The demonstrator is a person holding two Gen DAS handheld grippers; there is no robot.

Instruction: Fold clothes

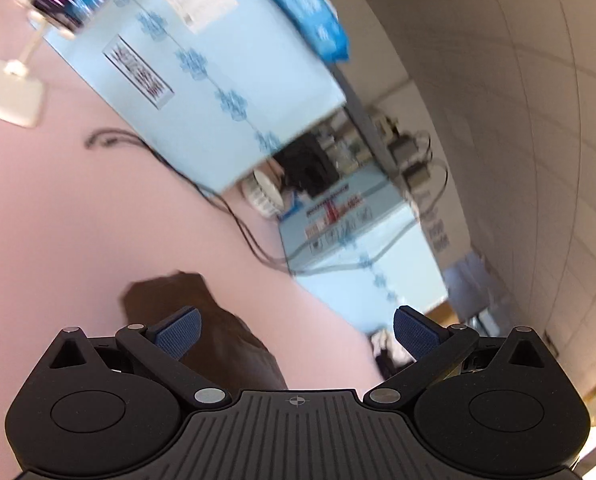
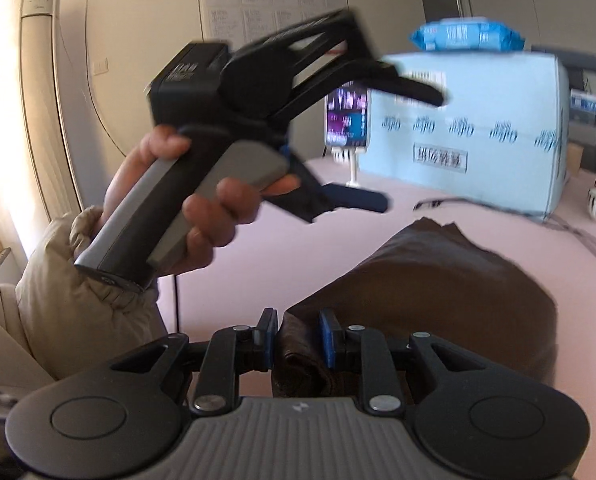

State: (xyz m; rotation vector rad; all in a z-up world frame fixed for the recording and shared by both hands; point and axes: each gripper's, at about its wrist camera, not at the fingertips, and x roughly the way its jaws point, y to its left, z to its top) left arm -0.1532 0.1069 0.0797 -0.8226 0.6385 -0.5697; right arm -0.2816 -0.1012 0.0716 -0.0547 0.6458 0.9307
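A dark brown garment (image 2: 438,280) lies bunched on the pink table (image 2: 282,248). My right gripper (image 2: 298,338) is shut on a folded edge of it, the cloth pinched between the blue pads. In the left wrist view the same brown garment (image 1: 226,340) lies below and to the left of my left gripper (image 1: 296,334), which is open and lifted clear with nothing between its fingers. Seen from the right wrist, the left gripper (image 2: 398,148) hangs in the air above the table's left side, held by a hand (image 2: 202,208) in a beige sleeve.
A large light blue box (image 2: 470,128) stands at the back of the table with a blue packet (image 2: 466,36) on top. A phone on a white stand (image 2: 348,120) is beside it, with black cables (image 1: 226,204) trailing. A second blue box (image 1: 350,236) lies further along.
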